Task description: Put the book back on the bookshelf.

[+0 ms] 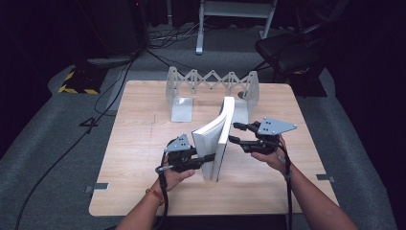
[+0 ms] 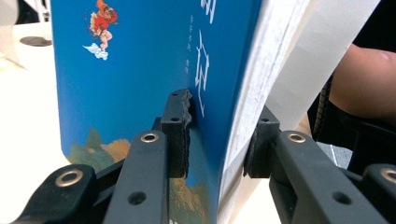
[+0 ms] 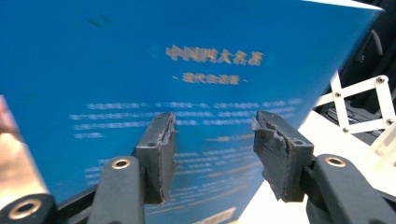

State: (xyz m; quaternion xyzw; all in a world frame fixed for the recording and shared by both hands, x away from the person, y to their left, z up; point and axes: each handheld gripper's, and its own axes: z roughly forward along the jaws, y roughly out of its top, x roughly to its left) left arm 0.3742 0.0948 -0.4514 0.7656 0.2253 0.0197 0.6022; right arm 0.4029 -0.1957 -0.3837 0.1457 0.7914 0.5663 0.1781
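You are standing a blue book (image 1: 218, 139) upright at the centre of the frame.

Its long axis is running away from you toward the folding rack (image 1: 210, 88), covers vertical, pages fanning at the top. Your left gripper (image 1: 207, 158), forearm coming in from the lower left, is clamping part of the book's thickness. Your right gripper (image 1: 233, 132) is pointing level at the back cover, jaws partly apart and gripping nothing. The rack is sitting empty on the table (image 1: 139, 143) at the upper centre.

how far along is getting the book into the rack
Done: the book stands upright on the table. In hand: the left gripper clamps its cover and pages; the right gripper faces the back cover, open. Left: moving it back into the rack.
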